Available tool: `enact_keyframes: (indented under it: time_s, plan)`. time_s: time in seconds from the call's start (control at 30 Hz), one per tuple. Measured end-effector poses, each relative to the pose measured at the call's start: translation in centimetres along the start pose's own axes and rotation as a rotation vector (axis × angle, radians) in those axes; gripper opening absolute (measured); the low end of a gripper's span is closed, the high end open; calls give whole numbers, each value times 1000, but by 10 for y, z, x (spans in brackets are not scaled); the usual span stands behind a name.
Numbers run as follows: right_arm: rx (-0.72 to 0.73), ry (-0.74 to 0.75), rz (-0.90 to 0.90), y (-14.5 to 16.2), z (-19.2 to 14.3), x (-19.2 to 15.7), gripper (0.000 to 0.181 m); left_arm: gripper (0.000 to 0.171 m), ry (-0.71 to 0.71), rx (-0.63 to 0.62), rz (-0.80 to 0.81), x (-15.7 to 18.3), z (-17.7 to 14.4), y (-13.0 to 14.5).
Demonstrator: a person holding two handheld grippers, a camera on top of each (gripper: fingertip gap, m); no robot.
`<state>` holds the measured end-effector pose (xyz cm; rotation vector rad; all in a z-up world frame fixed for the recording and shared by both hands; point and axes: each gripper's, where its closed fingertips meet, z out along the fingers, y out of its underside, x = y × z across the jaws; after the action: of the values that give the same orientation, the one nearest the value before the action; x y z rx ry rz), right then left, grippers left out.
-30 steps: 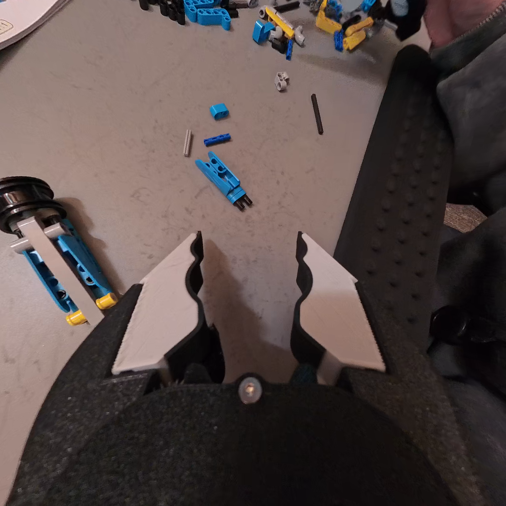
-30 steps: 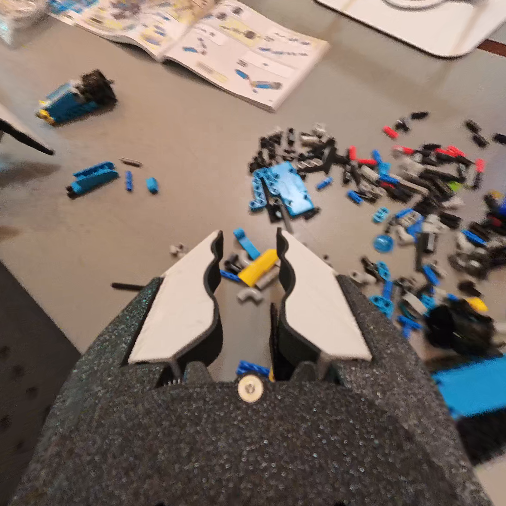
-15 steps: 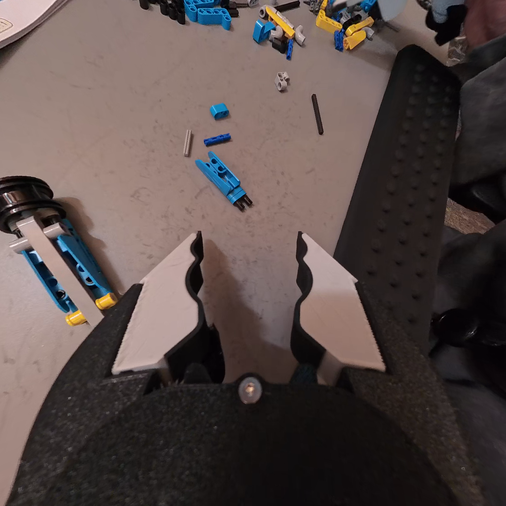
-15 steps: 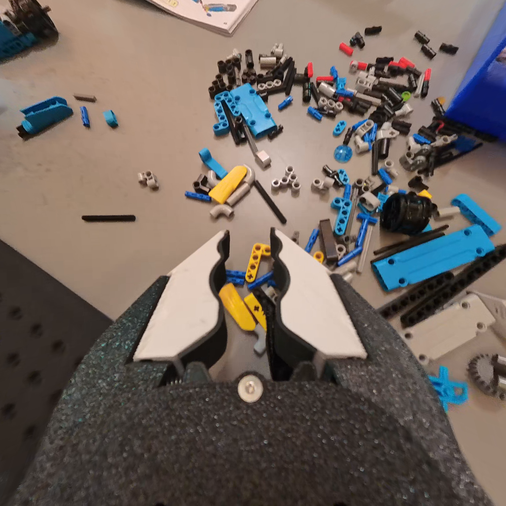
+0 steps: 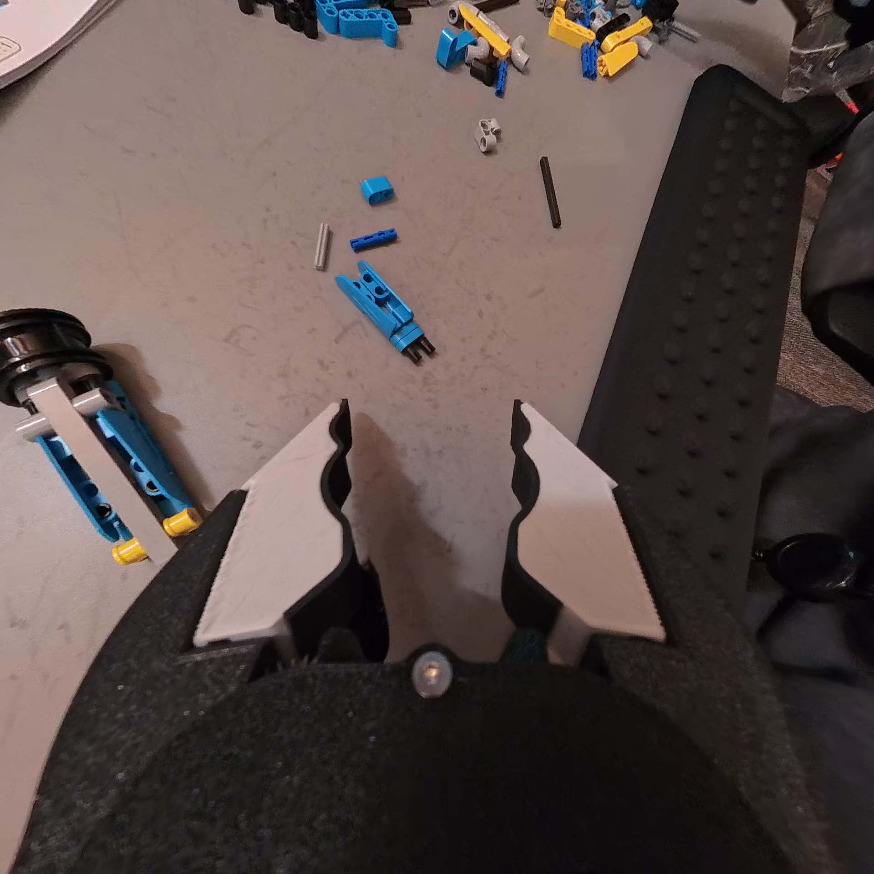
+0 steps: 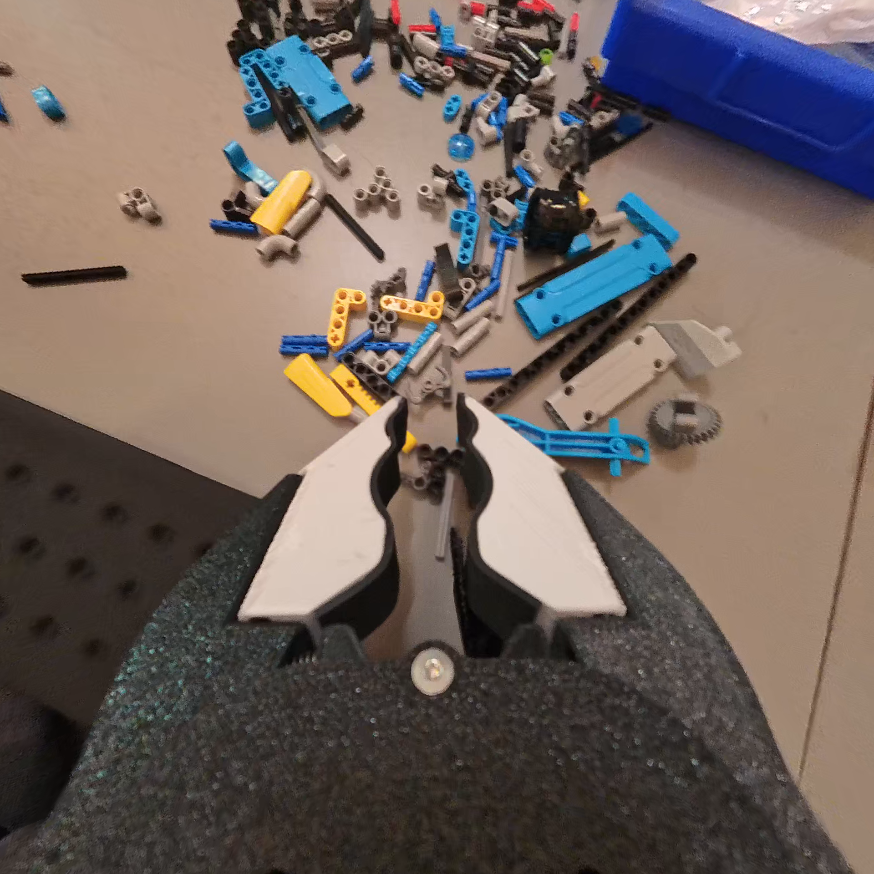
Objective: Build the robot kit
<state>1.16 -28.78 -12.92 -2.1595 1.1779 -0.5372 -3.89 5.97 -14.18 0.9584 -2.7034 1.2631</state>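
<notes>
Claws both empty: left claw (image 5: pixel 429 406) spread wide over bare worktop (image 5: pixel 165 189), a small blue piece (image 5: pixel 378 307) lying just ahead; right claw (image 6: pixel 430 406) narrowly parted above scattered building pieces (image 6: pixel 402 331), gripping nothing. Half-built wheel assembly (image 5: pixel 71 425) sits left.

Loose plastic building pieces (image 6: pixel 406 307) litter the table (image 5: pixel 165 189) beside what looks like a blue bin (image 6: pixel 738 85).

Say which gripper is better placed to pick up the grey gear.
Right, probably. The right gripper hangs over the parts pile, with the grey gear just off to its right. The left gripper is open over bare table, and its view shows no gear.
</notes>
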Motion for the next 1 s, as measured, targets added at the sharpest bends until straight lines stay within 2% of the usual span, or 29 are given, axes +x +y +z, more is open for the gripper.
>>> enact_keyframes:
  time_s: [0.63, 0.8, 1.0]
  plan:
    - [1, 69, 92, 35, -26, 31, 20, 68, -4, -8, 3, 0, 2, 1]
    - [47, 28, 65, 12, -20, 17, 20, 68, -4, -11, 4, 0, 2, 1]
    - [9, -86, -39, -20, 26, -19, 17, 68, -10, -10, 9, 0, 2, 1]
